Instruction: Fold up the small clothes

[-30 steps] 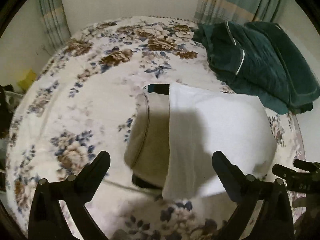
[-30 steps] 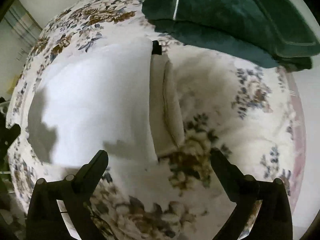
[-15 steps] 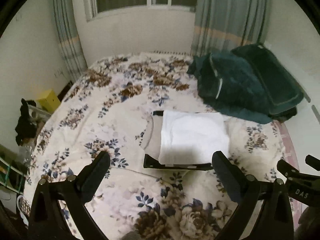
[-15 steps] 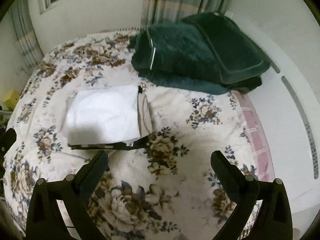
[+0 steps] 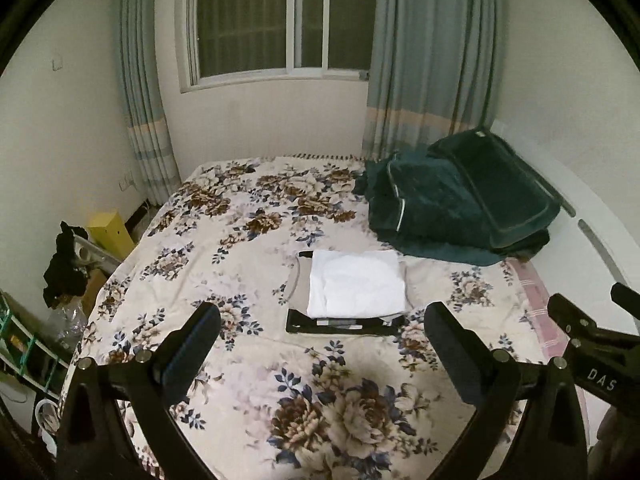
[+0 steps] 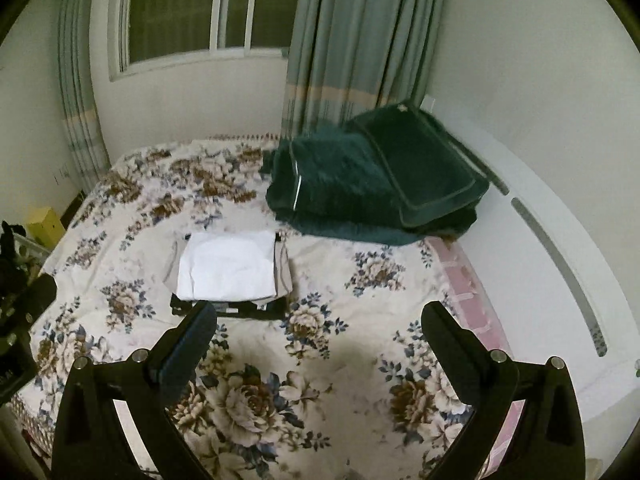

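On the floral bedspread [image 5: 248, 248], just in front of the dark green folded blanket [image 5: 448, 204], the folded white cloth [image 5: 356, 284] tops a small stack (both grippers [image 5: 320, 344] [image 6: 316, 340] gape empty), which careless regrasping might topple.

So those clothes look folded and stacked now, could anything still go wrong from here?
Possibly. The white top piece sits off-centre on the beige one and the black one, so a nudge might slide the stack apart. The soft flowered bedspread could sag and tip it. Both the left gripper and the right gripper are open and empty; coming back in low could snag an edge.
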`<state>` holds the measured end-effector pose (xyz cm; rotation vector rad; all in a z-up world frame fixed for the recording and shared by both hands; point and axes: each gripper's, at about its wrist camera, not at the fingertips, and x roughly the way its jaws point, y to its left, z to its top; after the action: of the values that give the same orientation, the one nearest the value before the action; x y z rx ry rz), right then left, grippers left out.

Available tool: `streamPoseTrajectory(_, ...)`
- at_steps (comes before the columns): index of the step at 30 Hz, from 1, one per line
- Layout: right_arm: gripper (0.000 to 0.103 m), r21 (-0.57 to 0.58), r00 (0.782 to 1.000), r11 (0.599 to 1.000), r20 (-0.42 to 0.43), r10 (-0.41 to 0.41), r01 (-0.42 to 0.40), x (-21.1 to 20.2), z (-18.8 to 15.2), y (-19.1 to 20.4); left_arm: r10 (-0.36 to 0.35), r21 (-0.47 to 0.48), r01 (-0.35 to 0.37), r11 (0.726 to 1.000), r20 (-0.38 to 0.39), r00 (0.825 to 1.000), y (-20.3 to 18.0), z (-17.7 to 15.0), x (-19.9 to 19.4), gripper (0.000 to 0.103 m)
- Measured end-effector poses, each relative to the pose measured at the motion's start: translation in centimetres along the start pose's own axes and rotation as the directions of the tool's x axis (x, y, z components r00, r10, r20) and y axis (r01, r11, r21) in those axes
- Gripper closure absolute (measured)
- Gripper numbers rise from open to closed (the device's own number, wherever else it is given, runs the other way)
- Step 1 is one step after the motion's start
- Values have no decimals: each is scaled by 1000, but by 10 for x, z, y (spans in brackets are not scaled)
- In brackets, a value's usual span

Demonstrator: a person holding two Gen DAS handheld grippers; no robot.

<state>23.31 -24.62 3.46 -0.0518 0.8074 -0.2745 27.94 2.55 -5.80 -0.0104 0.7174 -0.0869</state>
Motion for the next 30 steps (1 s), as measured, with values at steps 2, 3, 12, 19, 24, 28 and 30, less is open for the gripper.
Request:
streamPoseTrajectory(2,0,8,1000,1000,22,7,-7,-22,-1,-5,-6,2,6,1000,15,1000,-2,-1,-14,0)
streamPoseTrajectory(3,0,12,999,1000,33,12,-12,-35,-2,-8,-5,5,5,1000,23,1000,-3,-1,-20,0)
streamPoseTrajectory(12,0,31,995,998,79,52,-55,-101,-7,-25,2,1,-2,1000,64,998,-5,-2,-67,0)
streamPoseTrajectory(19,0,24,994,996,71,86,-88,-114,-10,-33,27,-9,-27,1000,30,999,-11,-5,-78,0)
streamPoseTrajectory(24,0,11,993,995,65,97,-98,-118,-9,-37,63,-11,-63,998,27,998,-12,-7,-84,0)
streamPoseTrajectory(28,0,9,993,995,66,100,-101,-117,-7,-38,68,-12,-67,998,31,997,-14,-8,-88,0)
streamPoseTrajectory(30,0,7,993,995,67,102,-102,-117,-5,-40,68,-13,-67,998,32,997,-15,-8,-88,0)
